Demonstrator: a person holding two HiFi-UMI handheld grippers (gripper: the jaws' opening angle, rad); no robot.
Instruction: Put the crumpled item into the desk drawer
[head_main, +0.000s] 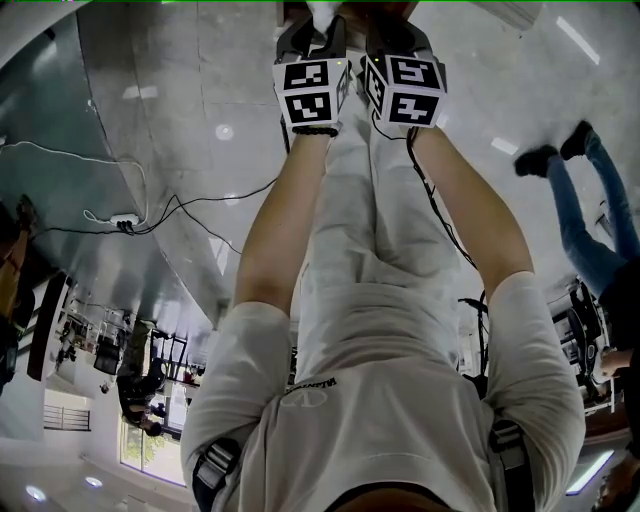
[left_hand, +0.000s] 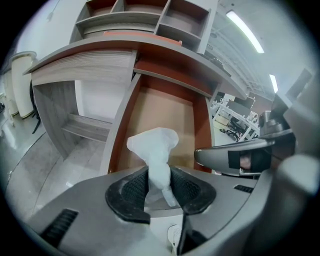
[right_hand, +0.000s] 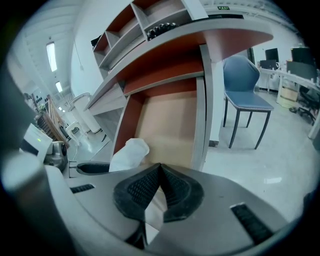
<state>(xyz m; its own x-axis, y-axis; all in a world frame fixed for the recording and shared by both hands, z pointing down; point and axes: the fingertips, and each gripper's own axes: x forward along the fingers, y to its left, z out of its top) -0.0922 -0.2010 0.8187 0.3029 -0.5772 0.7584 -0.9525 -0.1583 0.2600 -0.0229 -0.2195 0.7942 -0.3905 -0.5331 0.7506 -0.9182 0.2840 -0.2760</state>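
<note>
The L gripper (left_hand: 159, 173) is closed on the crumpled item (left_hand: 153, 146), a white, paper-like wad; the pads pinch only its lower, twisted part, so the loose top stands out free beyond the jaws; I judge this grip is chosen so that the item falls away clean when the jaws part. The item is not yet inside; it hangs in the L jaws in front of the desk drawer (left_hand: 166, 107), which is pulled out towards the near side w/ its pale bottom bare, and the item seems to be over the drawer's near end, but the height above it I cannot tell. The drawer sits under the desk top (left_hand: 85, 64), w/ shelves (left_hand: 135, 15) far above, so the approach must be low and from the near side. The R gripper (right_hand: 160, 168) has its jaws together at the tips w/ nothing held; it is just beside the L one, at its right, prob. kept there because one gripper is enough for so light a thing. From the R gripper view the drawer's right wall is close, and a blue chair (right_hand: 245, 75) stands far right, well apart. Next, as I judge: bring the L gripper a little farther over the drawer, then release.
</note>
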